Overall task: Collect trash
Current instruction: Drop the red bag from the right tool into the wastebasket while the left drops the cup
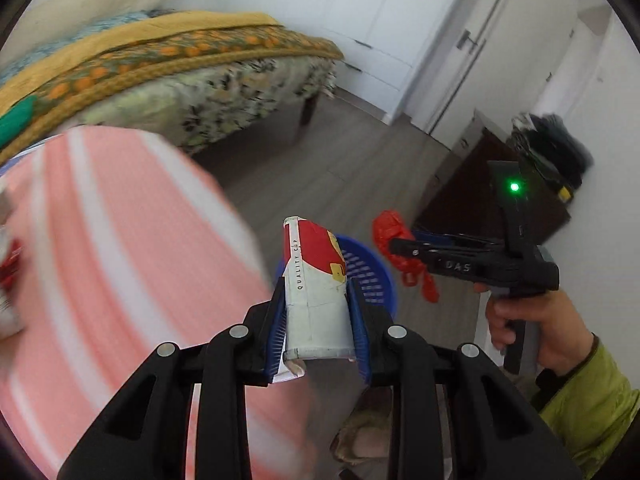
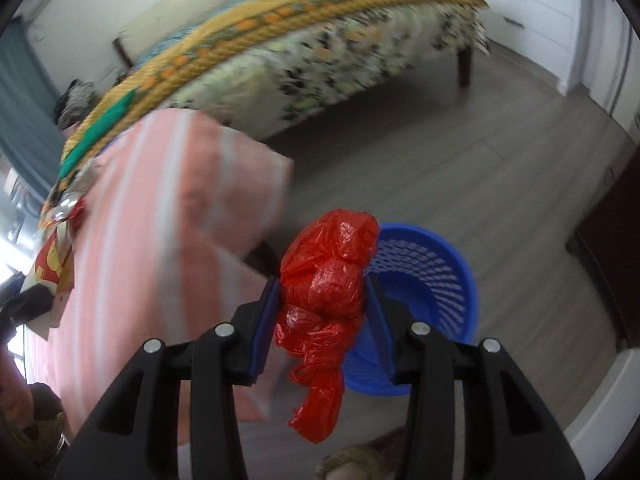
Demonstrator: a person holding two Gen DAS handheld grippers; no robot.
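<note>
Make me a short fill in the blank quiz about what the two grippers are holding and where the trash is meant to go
1. The left gripper is shut on a flattened paper ____ printed red and white.
2. The right gripper is shut on a crumpled plastic bag coloured ____.
3. On the floor beyond both grippers stands a perforated basket coloured ____.
4. The cloth beside the basket is pink with ____ stripes.

Missing words: cup; red; blue; white

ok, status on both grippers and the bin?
Left gripper shut on flattened red-and-white paper cup. Right gripper shut on crumpled red plastic bag. Blue perforated plastic basket on floor ahead, nothing blocking it.
</note>
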